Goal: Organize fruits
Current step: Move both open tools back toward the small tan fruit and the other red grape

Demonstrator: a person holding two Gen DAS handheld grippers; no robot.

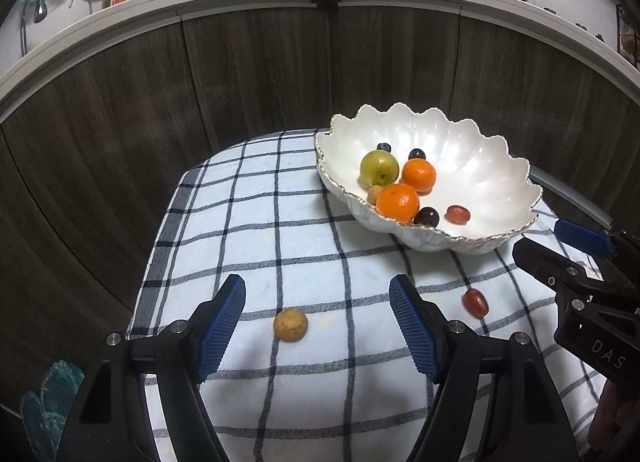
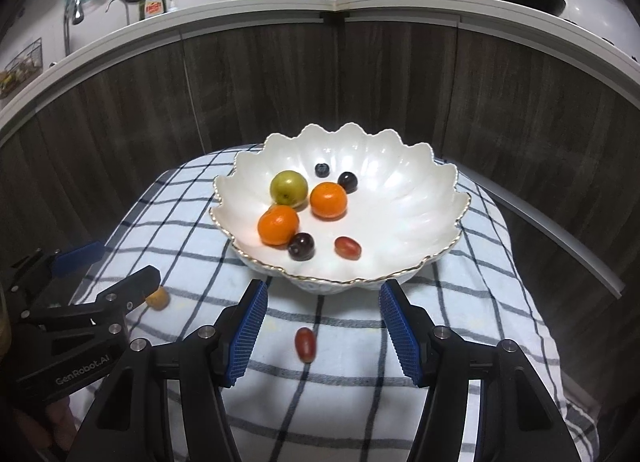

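Left hand-held gripper [image 1: 316, 326] spread, empty; tan fruit [image 1: 290, 325] between fingers on checked cloth [image 1: 240, 221]. Right hand-held gripper [image 2: 322, 336] spread; red grape [image 2: 305, 344] between fingers, long axis pointing toward bowl [image 2: 420, 197].

Dim room, overhead light; glare on the white bowl [image 2: 400, 197]; soft shadows on the checked cloth [image 1: 248, 221]; strong fisheye bending, dark vignetted corners.

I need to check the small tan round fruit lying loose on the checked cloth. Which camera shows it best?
The left wrist view: the small tan round fruit lies whole and unobstructed between the left gripper's open jaws. In the right wrist view it sits near the left edge, partly hidden behind the other gripper's finger.
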